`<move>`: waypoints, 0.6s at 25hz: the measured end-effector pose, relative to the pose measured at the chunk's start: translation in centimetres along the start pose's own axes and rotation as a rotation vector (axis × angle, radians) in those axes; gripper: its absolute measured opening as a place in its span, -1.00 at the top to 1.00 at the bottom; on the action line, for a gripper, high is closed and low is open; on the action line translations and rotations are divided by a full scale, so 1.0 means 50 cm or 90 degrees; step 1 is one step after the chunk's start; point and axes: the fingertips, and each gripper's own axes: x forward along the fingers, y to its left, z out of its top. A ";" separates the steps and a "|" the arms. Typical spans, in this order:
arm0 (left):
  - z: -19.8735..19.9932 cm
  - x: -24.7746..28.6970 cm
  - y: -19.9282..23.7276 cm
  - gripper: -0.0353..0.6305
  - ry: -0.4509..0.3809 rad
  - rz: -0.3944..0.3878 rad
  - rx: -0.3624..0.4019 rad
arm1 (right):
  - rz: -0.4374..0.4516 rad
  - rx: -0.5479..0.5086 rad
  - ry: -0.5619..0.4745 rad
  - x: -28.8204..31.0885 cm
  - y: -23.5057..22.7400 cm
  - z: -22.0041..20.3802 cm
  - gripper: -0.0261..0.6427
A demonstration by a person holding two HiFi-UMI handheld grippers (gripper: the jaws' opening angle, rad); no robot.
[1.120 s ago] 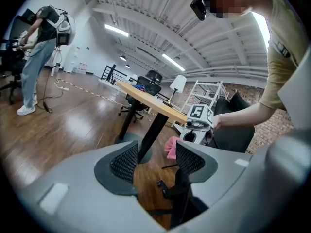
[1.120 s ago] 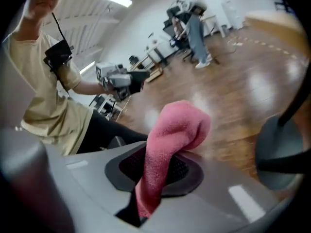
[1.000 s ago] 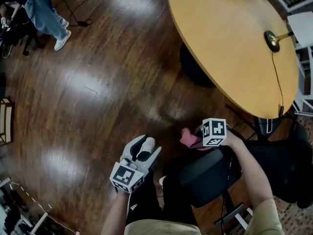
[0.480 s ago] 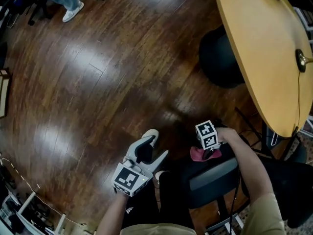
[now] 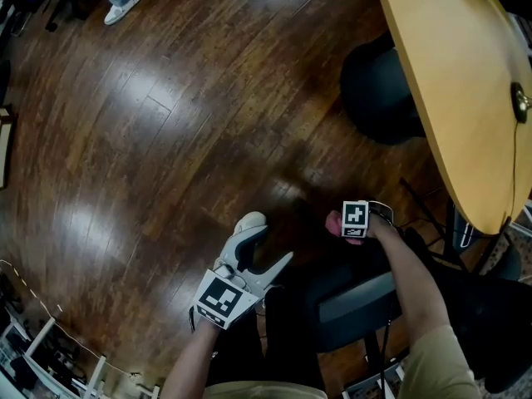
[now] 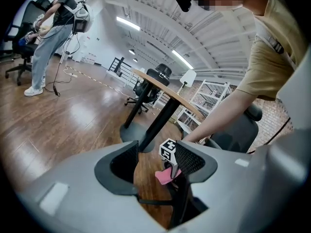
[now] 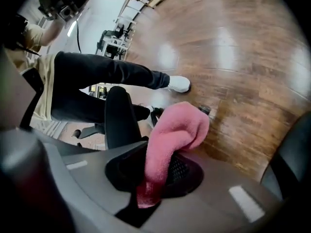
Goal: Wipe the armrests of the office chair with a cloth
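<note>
Glossy dark wood floor (image 5: 150,140) is seen thru-out. A round desk (image 5: 453,73) w/ pale wood top is carried on a dark round base (image 5: 378,90). An office chair (image 5: 357,299) is stood just beside the desk's edge. A white shoe (image 5: 122,7) is planted well apart from the desk. A dark round fitting (image 5: 521,102) w/ cord is set on the desk.

In the head view the right gripper (image 5: 342,224) hides most of the pink cloth (image 5: 333,221), and the edge crops the round table (image 5: 449,73) at two o'clock.
</note>
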 end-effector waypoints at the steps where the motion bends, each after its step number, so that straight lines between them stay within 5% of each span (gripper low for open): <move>1: -0.002 0.002 -0.006 0.21 -0.002 -0.002 -0.004 | 0.008 -0.013 0.002 -0.027 0.013 0.001 0.74; 3: -0.006 0.006 -0.023 0.21 0.003 -0.013 -0.004 | 0.064 -0.057 -0.050 -0.091 0.085 0.028 0.74; 6: -0.012 0.017 -0.040 0.21 0.019 -0.032 0.018 | 0.208 -0.114 -0.222 -0.191 0.231 0.089 0.74; 10: -0.009 0.028 -0.066 0.22 0.012 -0.041 0.012 | 0.339 -0.127 -0.355 -0.251 0.341 0.075 0.74; 13: -0.008 0.029 -0.076 0.23 0.011 -0.050 0.011 | 0.356 -0.109 -0.367 -0.246 0.334 0.052 0.75; 15: -0.010 0.027 -0.074 0.23 0.011 -0.047 0.010 | 0.312 -0.076 -0.333 -0.207 0.282 0.040 0.74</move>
